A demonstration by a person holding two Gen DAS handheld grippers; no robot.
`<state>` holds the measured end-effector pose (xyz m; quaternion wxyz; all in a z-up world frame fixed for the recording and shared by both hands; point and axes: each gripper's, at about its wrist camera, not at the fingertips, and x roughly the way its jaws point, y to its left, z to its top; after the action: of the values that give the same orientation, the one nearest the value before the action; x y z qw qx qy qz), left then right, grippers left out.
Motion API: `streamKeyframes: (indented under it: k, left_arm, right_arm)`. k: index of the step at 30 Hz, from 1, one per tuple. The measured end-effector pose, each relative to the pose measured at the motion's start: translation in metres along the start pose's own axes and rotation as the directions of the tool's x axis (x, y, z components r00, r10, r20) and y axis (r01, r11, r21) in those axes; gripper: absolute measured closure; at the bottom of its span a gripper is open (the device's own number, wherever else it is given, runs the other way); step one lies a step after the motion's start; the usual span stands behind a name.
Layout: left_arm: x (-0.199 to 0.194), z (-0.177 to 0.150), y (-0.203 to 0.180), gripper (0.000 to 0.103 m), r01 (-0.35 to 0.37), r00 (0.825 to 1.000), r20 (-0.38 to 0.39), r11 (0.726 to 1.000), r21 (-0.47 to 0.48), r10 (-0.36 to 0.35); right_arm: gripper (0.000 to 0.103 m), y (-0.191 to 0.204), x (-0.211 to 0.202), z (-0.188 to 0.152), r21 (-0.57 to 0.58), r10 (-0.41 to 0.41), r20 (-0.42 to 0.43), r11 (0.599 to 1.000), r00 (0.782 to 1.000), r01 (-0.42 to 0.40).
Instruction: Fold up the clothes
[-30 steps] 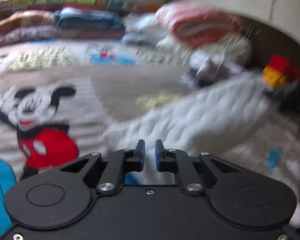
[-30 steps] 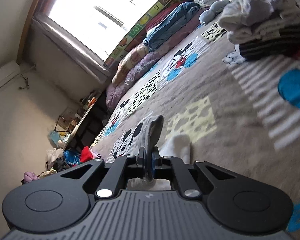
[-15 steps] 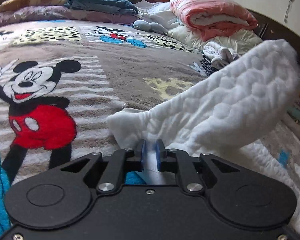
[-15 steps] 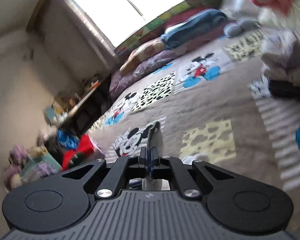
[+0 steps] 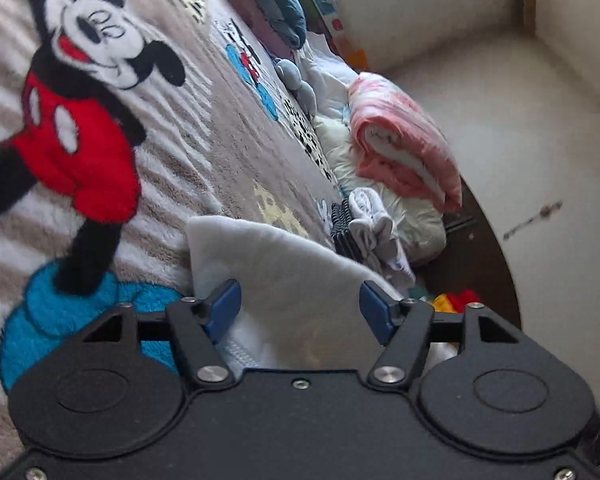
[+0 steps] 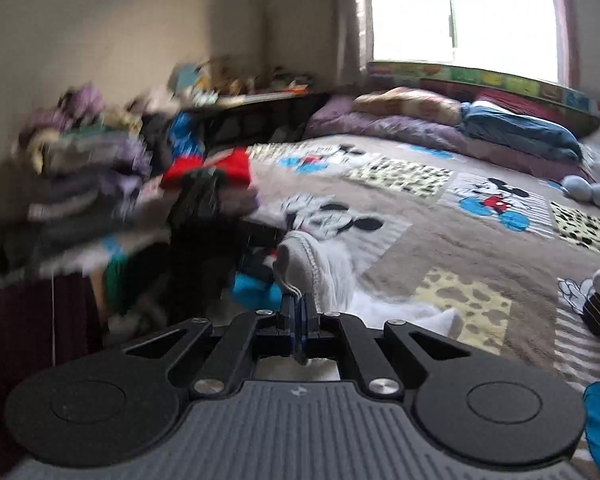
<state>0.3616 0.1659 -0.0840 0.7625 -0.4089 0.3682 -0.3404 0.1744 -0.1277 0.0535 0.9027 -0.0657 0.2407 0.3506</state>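
The left gripper (image 5: 300, 312) is standing with its blue fingers (image 5: 222, 310) spread wide, nothing pinched between them, and the white fleece garment (image 5: 284, 280) is lying right in front of it on the Mickey Mouse blanket (image 5: 100, 128), apparently doubled over with one straight edge facing away. Over on the other side, the right gripper (image 6: 298, 316) is clamping tight on a grey hemmed edge of the same garment (image 6: 300, 264), which is bunching up just above the fingertips while the rest is trailing down onto the blanket (image 6: 440, 240). So one fold is looking done, or close to it, and the piece is not yet squared up or set aside. A tall stack of clothes (image 6: 80, 184) is blurring past at the bed's edge, and a small pile of folded whites (image 5: 370, 216) is sitting near the pink rolled quilt (image 5: 404, 148), so plenty appears sorted already.
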Motion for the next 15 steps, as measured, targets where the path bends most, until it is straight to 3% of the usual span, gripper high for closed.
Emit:
streamKeyframes:
  k: [4,11,15]
  left_arm:
    - [0.0,0.001,0.001,0.038,0.009,1.0,0.001,1.0,-0.026,-0.009]
    - [-0.003,0.006,0.015,0.028,0.075,0.997,0.018,0.989,-0.126,-0.073]
    - [-0.002,0.008,0.016,0.026,0.076,0.997,0.014,0.988,-0.135,-0.074]
  right_arm:
    - [0.098,0.029,0.011,-0.015,-0.127,0.008,-0.057,0.992,0.998,-0.015]
    - [0.098,0.063,0.025,-0.025,-0.227,0.012,-0.11,0.973,0.994,-0.037]
    - [0.098,0.072,0.026,-0.029,-0.253,0.009,-0.131,0.967,0.991,-0.042]
